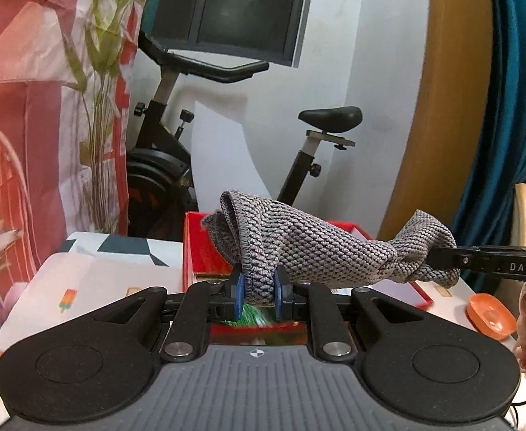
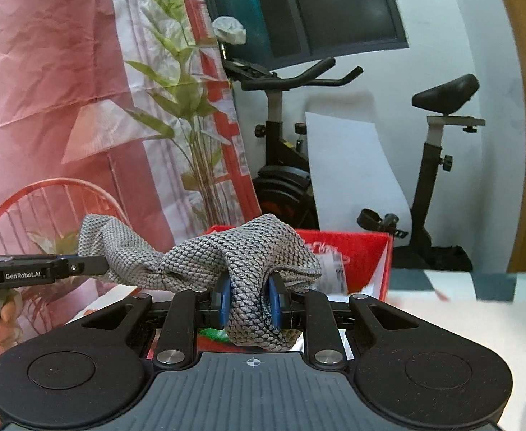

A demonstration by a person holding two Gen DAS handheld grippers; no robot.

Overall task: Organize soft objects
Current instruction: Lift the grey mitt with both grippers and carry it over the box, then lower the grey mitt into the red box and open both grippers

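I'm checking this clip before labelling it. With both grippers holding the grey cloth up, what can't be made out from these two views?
- Red box contents: left wrist view, the grey cloth covers its opening.
- Green item under the left gripper: blurred, cut off by the fingers.
- Cloth's full size and shape: bunched in both views; the right gripper hides its lower end.
- Orange dish: partly hidden by the hand.
- Tabletop below: blocked by the gripper bodies.

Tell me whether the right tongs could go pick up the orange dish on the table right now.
Probably not yet: the right tongs are shut on the grey knit cloth, shared with the left tongs. The orange dish itself lies uncovered.
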